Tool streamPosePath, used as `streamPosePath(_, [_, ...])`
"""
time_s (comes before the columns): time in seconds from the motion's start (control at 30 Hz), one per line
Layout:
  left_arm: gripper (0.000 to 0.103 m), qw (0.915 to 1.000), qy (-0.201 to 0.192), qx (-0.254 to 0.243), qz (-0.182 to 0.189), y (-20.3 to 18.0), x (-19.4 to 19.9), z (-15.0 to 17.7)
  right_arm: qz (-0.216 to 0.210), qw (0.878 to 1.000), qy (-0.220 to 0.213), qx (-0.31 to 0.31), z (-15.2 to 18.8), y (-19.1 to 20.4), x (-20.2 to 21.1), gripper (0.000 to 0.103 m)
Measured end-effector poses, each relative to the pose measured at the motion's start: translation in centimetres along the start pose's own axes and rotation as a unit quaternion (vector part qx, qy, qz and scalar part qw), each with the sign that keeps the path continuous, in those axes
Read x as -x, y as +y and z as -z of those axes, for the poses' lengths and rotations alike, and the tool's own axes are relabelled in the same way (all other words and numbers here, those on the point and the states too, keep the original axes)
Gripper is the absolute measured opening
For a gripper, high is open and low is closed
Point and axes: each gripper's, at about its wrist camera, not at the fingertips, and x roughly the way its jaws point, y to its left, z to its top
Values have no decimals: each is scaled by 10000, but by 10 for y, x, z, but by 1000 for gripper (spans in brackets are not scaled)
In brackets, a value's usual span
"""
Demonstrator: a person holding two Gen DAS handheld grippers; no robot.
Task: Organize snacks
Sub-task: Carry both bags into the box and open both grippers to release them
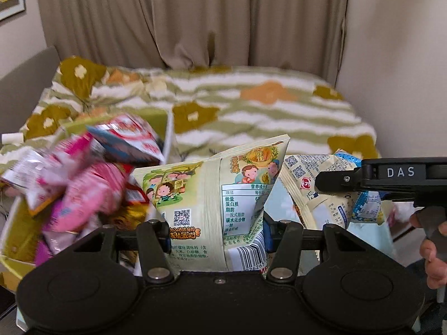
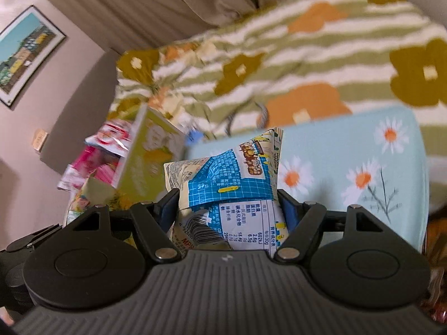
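Note:
My left gripper (image 1: 216, 231) is shut on a pale green snack bag (image 1: 212, 192) with cartoon children, held upright. My right gripper (image 2: 225, 212) is shut on a blue and cream snack bag (image 2: 232, 178); that bag (image 1: 335, 192) and the right gripper (image 1: 324, 181) also show at the right of the left wrist view. A yellow-green box (image 1: 16, 259) at the left holds several pink and red snack packs (image 1: 92, 184). It shows in the right wrist view (image 2: 148, 156) too.
A light blue daisy-print box (image 2: 335, 156) stands behind the right gripper's bag. A bed with a green, white and orange flower blanket (image 1: 251, 111) lies beyond. Beige curtains (image 1: 190, 19) hang behind it. A framed picture (image 2: 25, 53) hangs on the left wall.

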Motion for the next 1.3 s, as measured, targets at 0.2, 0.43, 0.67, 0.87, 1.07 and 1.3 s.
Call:
streamPosePath(0.2, [57, 9986, -489, 186, 41, 43, 46, -5, -179, 9980, -482, 373, -3, 55, 29, 87])
streamPosePath(0.43, [57, 9965, -789, 269, 54, 119, 73, -8, -251, 9935, -975, 535, 14, 128, 39, 87])
streamPosePath(0.67, [58, 9973, -694, 201, 86, 195, 62, -12, -218, 9936, -1076, 261, 30, 191, 11, 87])
streamPosePath(0.87, [60, 9991, -310, 32, 290, 239, 21, -9, 53, 9929, -1166, 216, 42, 231, -20, 87])
streamPosePath(1.07, [102, 9987, -278, -99, 425, 249, 7, 5, 344, 9934, -1081, 157, 52, 255, -52, 88])
streamPosePath(1.3, [103, 9983, -283, 237, 459, 267, 19, 20, 516, 9937, -947, 289, 60, 270, -69, 88])
